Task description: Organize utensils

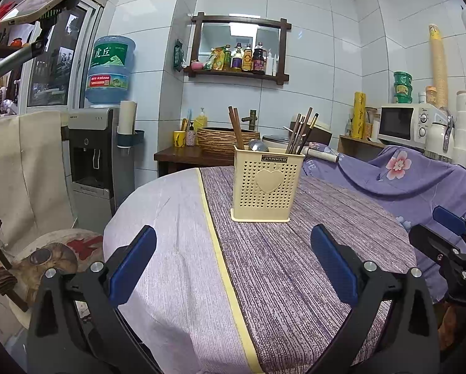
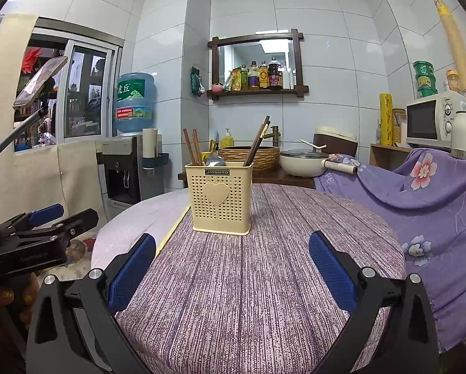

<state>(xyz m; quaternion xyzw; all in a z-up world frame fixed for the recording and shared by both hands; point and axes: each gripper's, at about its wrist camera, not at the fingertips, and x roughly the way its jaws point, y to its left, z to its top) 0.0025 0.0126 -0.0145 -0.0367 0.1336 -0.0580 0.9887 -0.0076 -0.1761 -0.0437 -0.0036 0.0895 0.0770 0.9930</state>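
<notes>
in the middle of both frames, a little above centre, the cream utensil caddy (image 1: 266, 184) stands upright on the bench (image 1: 283, 268), on the striped purple cloth just right of the yellow band. two brown chopsticks (image 1: 236, 129) lean out of its left side, a bunch of darker chopsticks (image 1: 301, 132) out of its right, and a metal spoon (image 1: 258, 145) shows just above the rim between them. your left hand-held gripper (image 1: 233, 260) is spread wide with nothing between its blue pads, and your right hand-held gripper (image 2: 232, 260) is equally wide and empty; both sit well short of the caddy.

expect the chopsticks to be light, stiff and thin, likely to roll or pivot in a loose pinch, so take one on its exposed upper shaft, across its width. the spoon looks smooth and slippery; its handle is hidden inside, so only the part above the rim offers a hold. the perforated plastic caddy looks light and could tip if you drag sideways, so lift straight up
</notes>
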